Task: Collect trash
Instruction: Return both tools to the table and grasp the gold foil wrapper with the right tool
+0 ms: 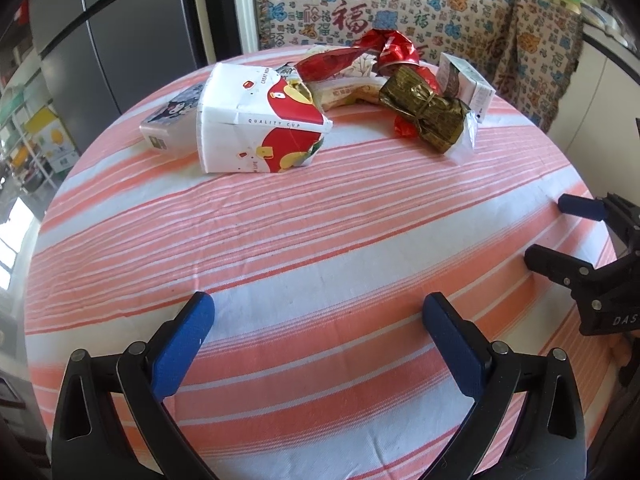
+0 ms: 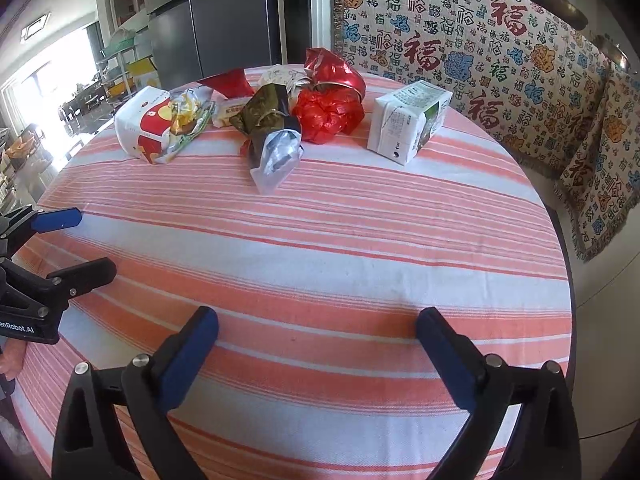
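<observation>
Crushed paper cup: white with red print, lay on its side, far ahead-left of the tongs.
Green-gold wrapper: crumpled, tied, mid-pile, straight ahead.
Red foil wrapper: crinkled, behind the pile.
Red plastic bag: bunched, touching the foil.
White carton: lay on its side, ahead-right, apart.

Woven striped cloth over counter, matt, slightly wrinkled. Crushed paper cup, matt printed. Red foil wrapper, glossy, crinkled. Milk carton, smooth coated paper. Clear plastic bag, shiny. Patterned woven throw, fringed.
</observation>
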Motion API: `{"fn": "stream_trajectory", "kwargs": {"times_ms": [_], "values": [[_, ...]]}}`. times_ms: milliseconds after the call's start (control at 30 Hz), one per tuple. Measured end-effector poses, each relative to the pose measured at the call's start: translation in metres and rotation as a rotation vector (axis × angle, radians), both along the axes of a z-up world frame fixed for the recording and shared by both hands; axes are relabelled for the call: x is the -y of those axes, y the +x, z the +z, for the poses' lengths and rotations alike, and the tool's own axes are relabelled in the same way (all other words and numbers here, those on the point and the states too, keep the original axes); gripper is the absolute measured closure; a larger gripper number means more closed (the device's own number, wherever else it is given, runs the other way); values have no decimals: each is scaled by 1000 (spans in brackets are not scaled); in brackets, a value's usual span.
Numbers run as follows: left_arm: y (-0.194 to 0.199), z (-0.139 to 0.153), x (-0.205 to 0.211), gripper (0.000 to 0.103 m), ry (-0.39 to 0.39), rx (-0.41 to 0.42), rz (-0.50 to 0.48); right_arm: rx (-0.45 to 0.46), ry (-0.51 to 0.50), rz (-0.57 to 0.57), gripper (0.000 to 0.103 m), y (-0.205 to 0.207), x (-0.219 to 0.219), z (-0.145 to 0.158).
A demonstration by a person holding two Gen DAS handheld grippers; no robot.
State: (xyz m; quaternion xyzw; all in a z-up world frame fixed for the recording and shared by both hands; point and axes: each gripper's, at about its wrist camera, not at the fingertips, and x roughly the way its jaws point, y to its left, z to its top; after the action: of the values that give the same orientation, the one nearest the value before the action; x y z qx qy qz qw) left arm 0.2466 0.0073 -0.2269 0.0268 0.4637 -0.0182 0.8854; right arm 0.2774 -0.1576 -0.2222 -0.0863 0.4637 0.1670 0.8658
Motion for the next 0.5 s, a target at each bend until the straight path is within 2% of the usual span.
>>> {"fn": "stream_trajectory", "kwargs": {"times_ms": [367,500], "values": [[2,-1,-1,0,-9,0,-10,-17,-7,14,1,13,-7,-1],[2,-1,-2,0,-17,0,-15,-26,29,39,6,32,-18,3]]}}
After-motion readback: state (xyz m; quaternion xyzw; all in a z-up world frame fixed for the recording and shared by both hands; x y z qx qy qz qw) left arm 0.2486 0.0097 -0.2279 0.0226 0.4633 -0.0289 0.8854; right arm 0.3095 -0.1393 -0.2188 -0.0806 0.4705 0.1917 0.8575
